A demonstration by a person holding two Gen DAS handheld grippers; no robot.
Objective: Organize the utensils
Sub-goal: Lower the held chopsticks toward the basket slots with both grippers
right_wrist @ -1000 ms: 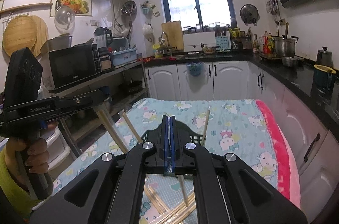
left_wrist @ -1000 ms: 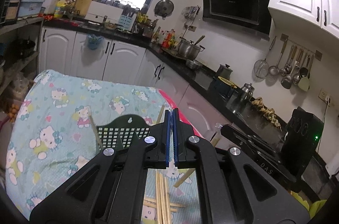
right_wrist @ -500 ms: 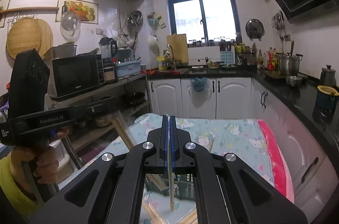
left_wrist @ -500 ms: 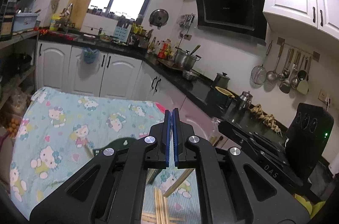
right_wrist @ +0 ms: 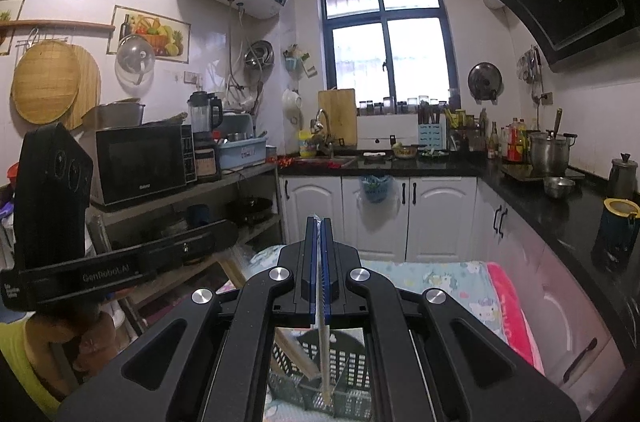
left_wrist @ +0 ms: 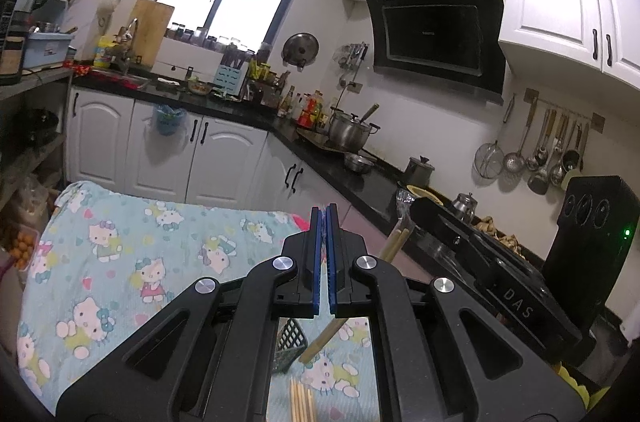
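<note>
My right gripper (right_wrist: 319,222) is shut on a thin wooden chopstick (right_wrist: 325,354) that hangs down between its blue pads, its lower end inside a black mesh basket (right_wrist: 352,362). My left gripper (right_wrist: 226,234), held by a hand at the left, is shut on chopsticks (right_wrist: 288,346) that slant down into the same basket. In the left wrist view my left gripper (left_wrist: 325,212) shows its pads pressed together. There the right gripper (left_wrist: 414,210) reaches in from the right with its chopsticks (left_wrist: 394,242). Loose chopsticks (left_wrist: 302,398) lie on the cloth beside the basket (left_wrist: 289,340).
The table wears a blue cartoon-cat cloth (left_wrist: 140,242) with a pink edge (right_wrist: 508,306). White cabinets (right_wrist: 436,218) and a black counter (right_wrist: 560,218) run behind and along the right. A shelf rack with a microwave (right_wrist: 140,162) stands at the left.
Both grippers have risen with their chopsticks still gripped. The basket and table have dropped lower in both views, and more of the walls shows.
</note>
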